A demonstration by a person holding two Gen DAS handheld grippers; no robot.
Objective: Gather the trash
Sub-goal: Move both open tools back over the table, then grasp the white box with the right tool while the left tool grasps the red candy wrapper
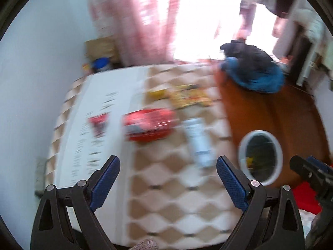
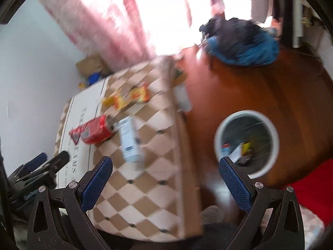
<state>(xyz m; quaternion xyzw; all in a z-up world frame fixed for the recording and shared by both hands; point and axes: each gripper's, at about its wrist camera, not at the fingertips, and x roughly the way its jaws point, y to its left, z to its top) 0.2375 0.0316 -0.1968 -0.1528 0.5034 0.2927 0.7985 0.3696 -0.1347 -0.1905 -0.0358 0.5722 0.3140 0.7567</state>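
From my feed, little is legible. In the right wrist view, the white cloth (image 2: pixel 83 108) spread on the checkered mattress carries large dark serif capitals running along its length; I can read "EAMS" near my end, the rest being smeared by blur. The left gripper's (image 2: pixel 39 173) black body at the lower left bears pale lettering starting "Can", cut off. Print on the white box (image 2: pixel 129 139) and the red packet (image 2: pixel 93 131) is unreadable.

Wrappers (image 1: pixel 188 98), packet (image 1: pixel 148 124) & box (image 1: pixel 198 141) lay on mattress (image 1: pixel 166 187); bin (image 2: pixel 246 143) stood on floor (image 2: pixel 270 87) to its right.
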